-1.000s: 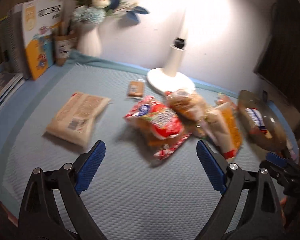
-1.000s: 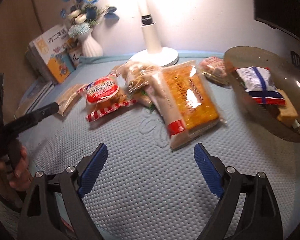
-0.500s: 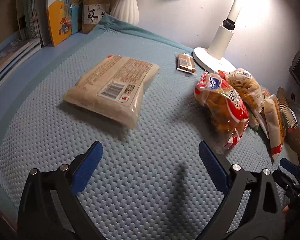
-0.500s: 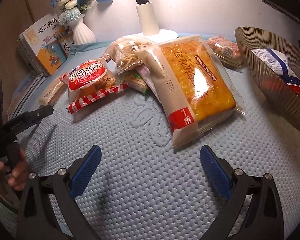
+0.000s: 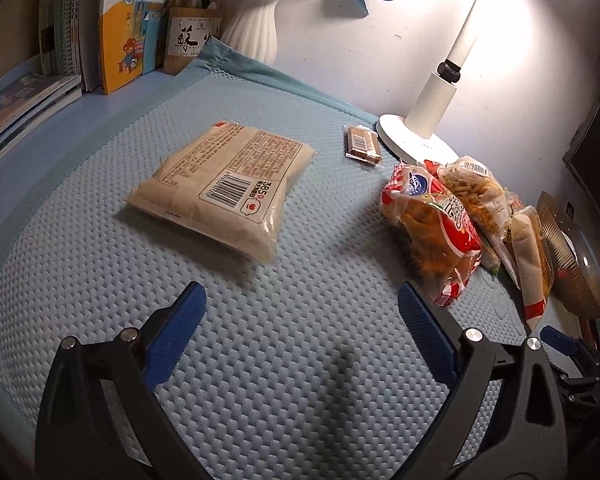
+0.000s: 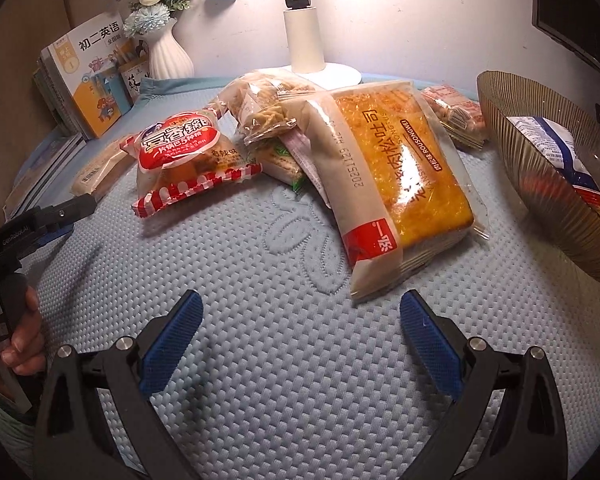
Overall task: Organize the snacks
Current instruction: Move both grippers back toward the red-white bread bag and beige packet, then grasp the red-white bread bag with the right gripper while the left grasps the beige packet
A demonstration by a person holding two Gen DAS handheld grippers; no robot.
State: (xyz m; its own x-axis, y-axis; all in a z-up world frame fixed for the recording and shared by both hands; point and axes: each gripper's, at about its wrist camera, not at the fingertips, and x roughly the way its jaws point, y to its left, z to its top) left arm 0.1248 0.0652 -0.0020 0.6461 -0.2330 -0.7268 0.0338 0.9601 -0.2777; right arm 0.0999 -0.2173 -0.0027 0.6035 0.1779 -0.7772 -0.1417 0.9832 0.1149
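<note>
We held both the left gripper (image 5: 300,312) and right gripper (image 6: 300,320) spread wide, empty, above the mat (image 6: 260,280) near the toast pack (image 6: 396,172).

Counter: a blue top, covered by a pale blue quilted mat (image 5: 308,360).
Mat, left part: the beige packet (image 5: 224,188) lies flat, alone, barcode up.
Near the lamp: a small brown bar (image 5: 362,147) sits just beside the lamp base (image 5: 416,144).
Mat, middle: the red bread bag (image 6: 180,156), noodle bag (image 6: 264,108) and orange toast loaf (image 6: 396,172) bunch together, touching.
Right edge: the ribbed bowl (image 6: 540,168) rests there.
Back left: books (image 5: 120,24), pen holder (image 5: 192,44), white vase (image 5: 252,32).
</note>
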